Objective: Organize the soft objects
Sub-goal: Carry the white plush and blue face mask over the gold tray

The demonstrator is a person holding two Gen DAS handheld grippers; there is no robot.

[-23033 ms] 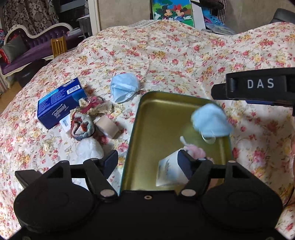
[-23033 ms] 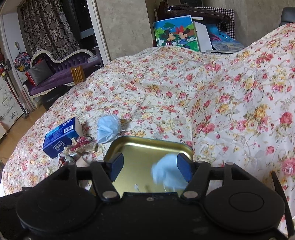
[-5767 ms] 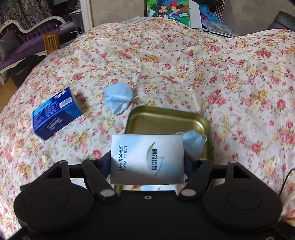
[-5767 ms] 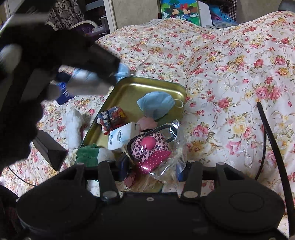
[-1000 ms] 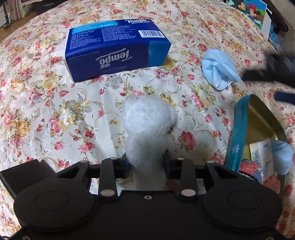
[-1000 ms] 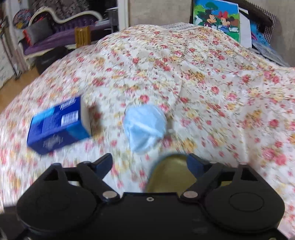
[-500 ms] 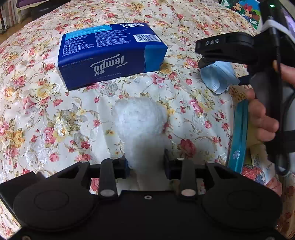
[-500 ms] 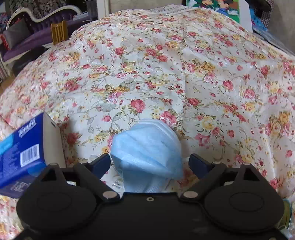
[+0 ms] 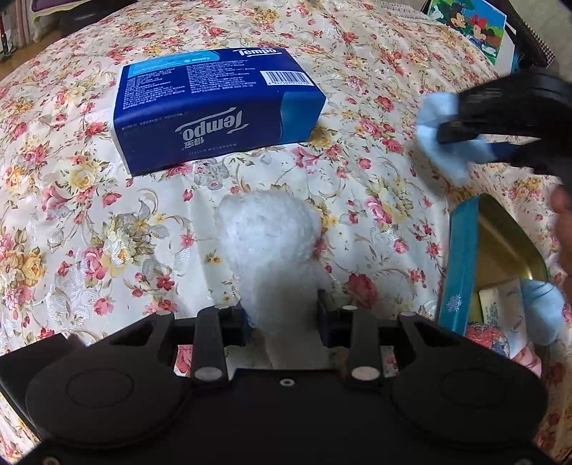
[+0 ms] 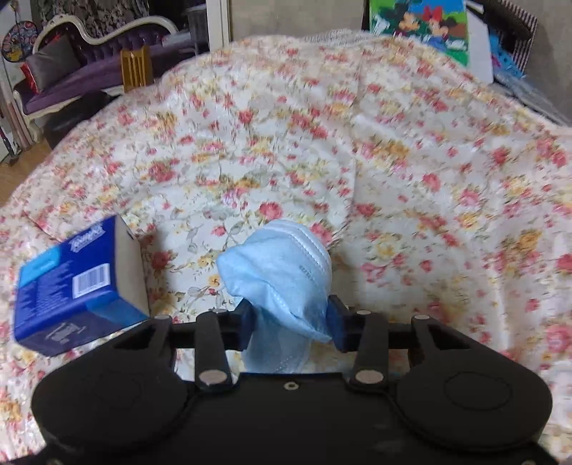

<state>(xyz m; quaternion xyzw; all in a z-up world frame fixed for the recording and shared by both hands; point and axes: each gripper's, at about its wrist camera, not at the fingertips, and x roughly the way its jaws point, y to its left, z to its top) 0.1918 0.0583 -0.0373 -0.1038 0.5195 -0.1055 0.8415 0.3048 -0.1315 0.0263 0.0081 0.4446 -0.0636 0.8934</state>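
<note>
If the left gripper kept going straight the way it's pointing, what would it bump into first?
Probably the flowery bedspread, since the left gripper, shut on the white fluffy thing, tilts downward. The blue tissue pack lies farther ahead; depth is unclear.

Floral bedspread [image 10: 411, 150]; purple sofa [image 10: 71, 75] (background); cartoon poster [image 10: 418, 28].

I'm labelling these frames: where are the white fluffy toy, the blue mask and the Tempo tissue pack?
white fluffy toy [image 9: 268, 243], left wrist view, its rounded top.
blue mask [image 10: 282, 272], right wrist view, its bulging middle.
Tempo tissue pack [image 9: 214, 132], left wrist view, its logo side.
</note>
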